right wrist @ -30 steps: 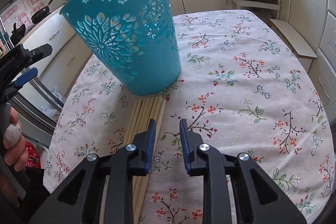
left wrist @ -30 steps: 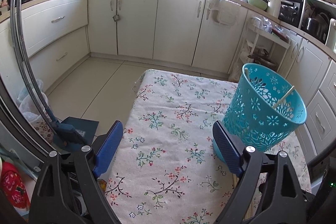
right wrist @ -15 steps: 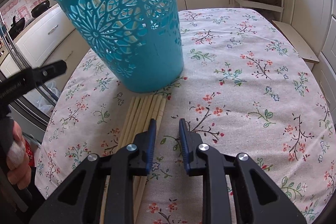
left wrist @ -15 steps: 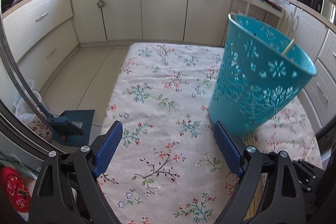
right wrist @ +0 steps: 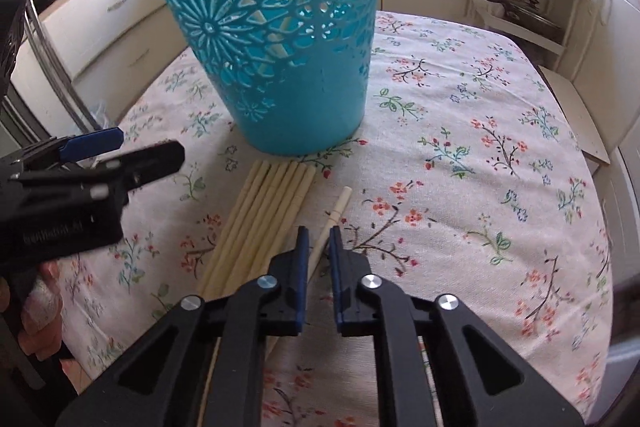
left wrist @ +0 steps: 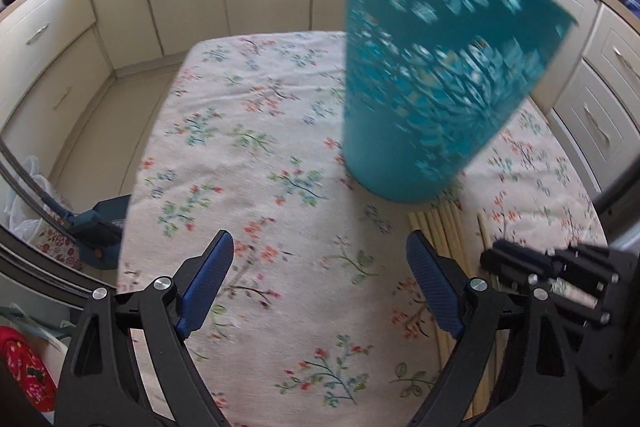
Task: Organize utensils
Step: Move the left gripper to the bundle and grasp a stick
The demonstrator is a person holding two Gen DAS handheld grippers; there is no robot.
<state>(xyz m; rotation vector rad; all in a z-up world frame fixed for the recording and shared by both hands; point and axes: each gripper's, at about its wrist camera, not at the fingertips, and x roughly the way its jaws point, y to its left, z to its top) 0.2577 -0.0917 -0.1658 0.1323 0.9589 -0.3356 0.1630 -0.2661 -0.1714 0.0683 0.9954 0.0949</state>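
On flowered tablecloth (right wrist: 460,155), our right gripper (right wrist: 319,243) had just closed on one pale wooden chopstick (right wrist: 336,211), our left gripper (left wrist: 320,267) gaped empty, and the bundle (right wrist: 260,223) still awaited the teal perforated plastic basket (right wrist: 272,39).

Two close wrist views — shared basket (left wrist: 432,83)

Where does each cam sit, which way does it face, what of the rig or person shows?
Left wrist: on the left gripper, angled down across the floral tablecloth toward the teal basket; own open blue fingers show, right gripper at the right edge.
Right wrist: on the right gripper, angled down at the basket base and chopstick bundle; jaws have just been closing, pinching a single chopstick; left gripper and a hand show at left.
Shared: basket, chopsticks, tablecloth.
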